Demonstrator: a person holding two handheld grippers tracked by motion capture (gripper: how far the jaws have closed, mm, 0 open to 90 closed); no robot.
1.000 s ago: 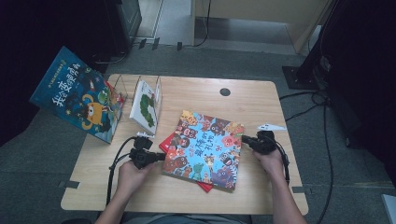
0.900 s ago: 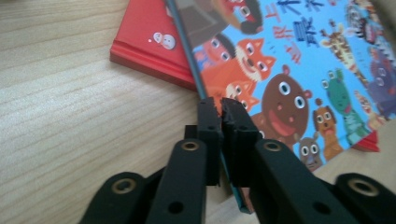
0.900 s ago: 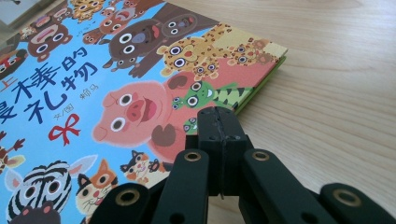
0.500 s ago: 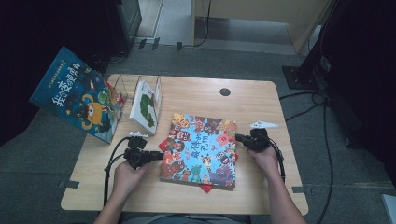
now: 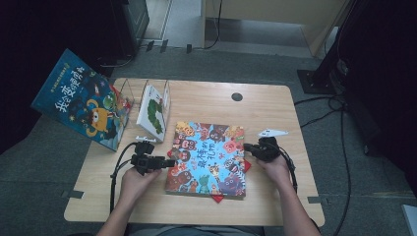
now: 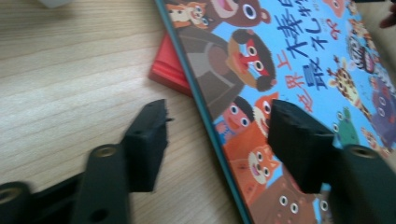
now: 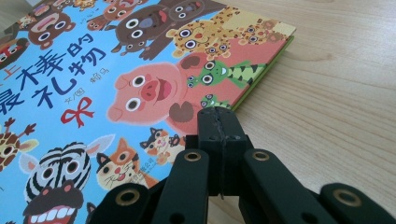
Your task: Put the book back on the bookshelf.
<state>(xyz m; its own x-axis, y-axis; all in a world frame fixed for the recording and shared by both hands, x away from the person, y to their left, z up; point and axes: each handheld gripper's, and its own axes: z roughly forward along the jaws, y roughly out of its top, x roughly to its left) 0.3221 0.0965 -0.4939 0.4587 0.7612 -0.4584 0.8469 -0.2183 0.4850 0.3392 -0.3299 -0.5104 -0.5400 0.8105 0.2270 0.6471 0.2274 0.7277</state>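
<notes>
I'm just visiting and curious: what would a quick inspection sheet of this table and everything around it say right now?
Surface: light wooden table with a dark round hole near its far edge.
Job's things: colourful animal picture book lying flat on a red book.
Clutter: clear wire rack holding a white caterpillar book; a big blue monster book leans at the left edge.
Grippers: left gripper open, jaws straddling the picture book's edge; right gripper shut, at the book's opposite edge.
Cables: black cable trails from the left gripper; more lie on the floor at right.
Surroundings: grey carpet, dark furniture.
</notes>
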